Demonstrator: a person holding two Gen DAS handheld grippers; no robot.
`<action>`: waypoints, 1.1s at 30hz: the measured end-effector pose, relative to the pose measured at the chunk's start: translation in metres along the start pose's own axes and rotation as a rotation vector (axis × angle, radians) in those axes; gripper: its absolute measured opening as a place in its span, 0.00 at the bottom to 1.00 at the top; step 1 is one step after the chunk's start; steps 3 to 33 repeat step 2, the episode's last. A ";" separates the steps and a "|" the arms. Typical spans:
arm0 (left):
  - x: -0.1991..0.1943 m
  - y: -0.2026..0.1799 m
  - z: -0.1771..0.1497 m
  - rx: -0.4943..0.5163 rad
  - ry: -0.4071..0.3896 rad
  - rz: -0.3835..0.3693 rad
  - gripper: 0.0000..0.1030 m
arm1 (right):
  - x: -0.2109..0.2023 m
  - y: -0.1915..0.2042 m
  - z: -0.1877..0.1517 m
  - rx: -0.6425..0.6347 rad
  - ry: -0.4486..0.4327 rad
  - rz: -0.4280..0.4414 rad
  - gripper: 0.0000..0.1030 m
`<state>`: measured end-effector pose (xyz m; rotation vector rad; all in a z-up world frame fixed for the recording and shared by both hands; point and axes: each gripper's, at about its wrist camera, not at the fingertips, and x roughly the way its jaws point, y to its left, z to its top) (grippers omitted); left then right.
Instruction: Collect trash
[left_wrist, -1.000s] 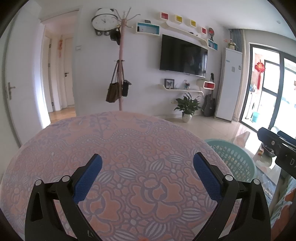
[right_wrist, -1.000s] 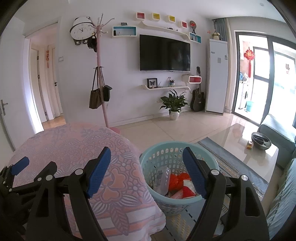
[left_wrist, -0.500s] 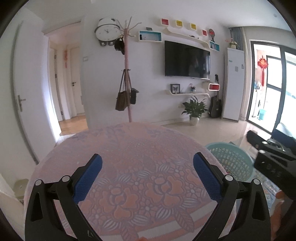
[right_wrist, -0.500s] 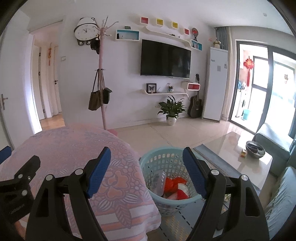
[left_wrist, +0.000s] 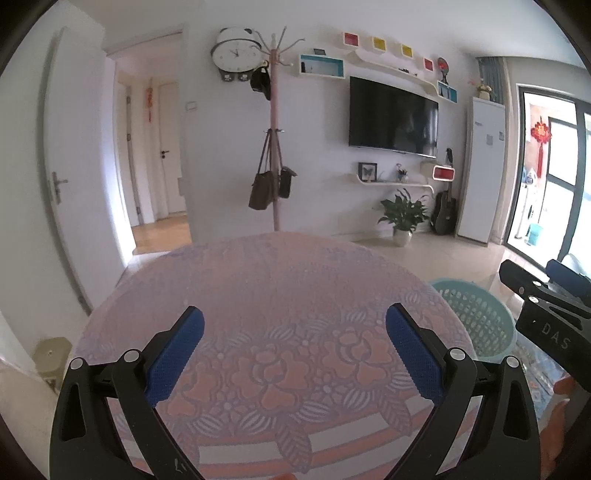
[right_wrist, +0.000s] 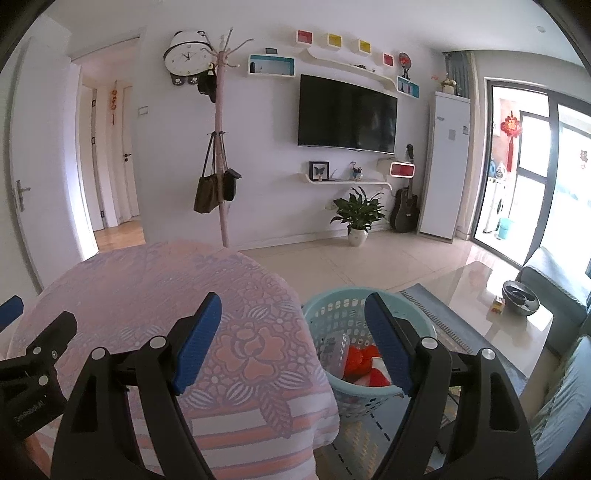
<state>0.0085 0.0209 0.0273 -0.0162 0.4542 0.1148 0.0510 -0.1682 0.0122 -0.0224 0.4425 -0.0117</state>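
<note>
Both claws are held wide apart with nothing gripped: the left claw (left_wrist: 294, 341) over the flowery table (left_wrist: 280, 288), the right claw (right_wrist: 293, 334) at its edge. Trash (right_wrist: 364, 363) is seen piled in the basket (right_wrist: 332, 306) just beside the table.

Lettering showing: "DAS" in pale letters on the right tongs (left_wrist: 550, 295); small white print, seemingly "TomRobot.AI", on the left tongs (right_wrist: 22, 321). Clock (right_wrist: 183, 57) numerals too small.

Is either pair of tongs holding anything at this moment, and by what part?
Nothing is held: left tongs and right tongs are both open and empty.
</note>
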 end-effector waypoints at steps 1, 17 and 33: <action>0.001 0.002 0.001 -0.005 0.001 -0.001 0.93 | -0.001 0.001 0.000 -0.003 0.000 -0.001 0.74; 0.000 0.005 0.000 -0.010 0.003 -0.005 0.93 | -0.001 0.003 0.001 -0.004 0.000 0.000 0.74; 0.000 0.005 0.000 -0.010 0.003 -0.005 0.93 | -0.001 0.003 0.001 -0.004 0.000 0.000 0.74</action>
